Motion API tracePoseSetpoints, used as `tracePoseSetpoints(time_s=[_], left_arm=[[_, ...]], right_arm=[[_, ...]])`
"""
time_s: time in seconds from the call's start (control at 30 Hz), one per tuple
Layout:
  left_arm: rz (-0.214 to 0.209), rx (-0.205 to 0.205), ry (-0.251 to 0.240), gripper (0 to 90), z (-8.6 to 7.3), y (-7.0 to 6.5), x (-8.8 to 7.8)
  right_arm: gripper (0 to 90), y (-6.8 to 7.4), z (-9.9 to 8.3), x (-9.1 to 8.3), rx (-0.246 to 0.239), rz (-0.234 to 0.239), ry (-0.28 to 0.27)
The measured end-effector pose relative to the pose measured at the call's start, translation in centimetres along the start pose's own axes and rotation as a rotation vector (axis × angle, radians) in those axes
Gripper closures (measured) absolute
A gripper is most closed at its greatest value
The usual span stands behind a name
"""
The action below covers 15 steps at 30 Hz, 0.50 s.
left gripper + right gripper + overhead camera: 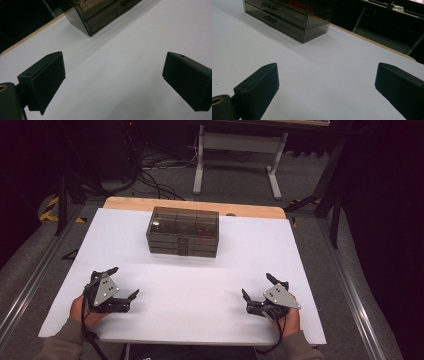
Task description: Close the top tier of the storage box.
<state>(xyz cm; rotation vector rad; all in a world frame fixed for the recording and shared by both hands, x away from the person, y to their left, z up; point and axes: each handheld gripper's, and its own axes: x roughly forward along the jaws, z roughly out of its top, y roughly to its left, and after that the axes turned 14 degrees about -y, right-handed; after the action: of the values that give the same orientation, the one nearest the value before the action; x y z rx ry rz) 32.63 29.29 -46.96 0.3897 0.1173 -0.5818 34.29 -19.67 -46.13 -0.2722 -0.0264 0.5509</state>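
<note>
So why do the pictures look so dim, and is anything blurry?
High view: the white table sheet is lit, the room behind is dark, and the smoky transparent plastic drawer box casts a soft shadow. Left gripper view: the box looks soft. Right gripper view: the near black jaws are blurred.

Taking the middle of the counter (185, 285) as the clock's centre in the high view, the drawer box (183, 232) stands on it at twelve o'clock, towards the far edge. The left tongs (124, 285) sit at about eight o'clock near the front edge, and the right tongs (260, 287) at about four o'clock, well apart from each other and from the box. Behind the counter, on the floor, a table frame (239, 155) stands at one o'clock and cables (155, 172) lie at eleven.
</note>
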Motion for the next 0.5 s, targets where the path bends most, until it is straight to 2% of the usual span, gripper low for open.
tracePoseSetpoints(time_s=[0.3, 0.4, 0.47, 0.5], left_arm=[[0.002, -0.002, 0.002, 5.4, -0.05, 0.09, 0.09], [-0.002, -0.007, 0.002, 5.4, -0.07, 0.11, 0.12], [-0.007, -0.031, 0.008, 5.3, -0.12, 0.08, 0.36], [-0.011, -0.022, 0.010, 5.3, -0.11, 0.06, 0.41]], right_arm=[[6.0, -0.10, -0.03, 0.04, 0.003, 0.000, 0.000], [6.0, -0.14, -0.05, 0.09, 0.005, -0.002, 0.001], [6.0, -0.17, -0.06, 0.12, 0.006, -0.003, 0.003], [6.0, -0.18, -0.06, 0.13, 0.005, -0.004, 0.003]])
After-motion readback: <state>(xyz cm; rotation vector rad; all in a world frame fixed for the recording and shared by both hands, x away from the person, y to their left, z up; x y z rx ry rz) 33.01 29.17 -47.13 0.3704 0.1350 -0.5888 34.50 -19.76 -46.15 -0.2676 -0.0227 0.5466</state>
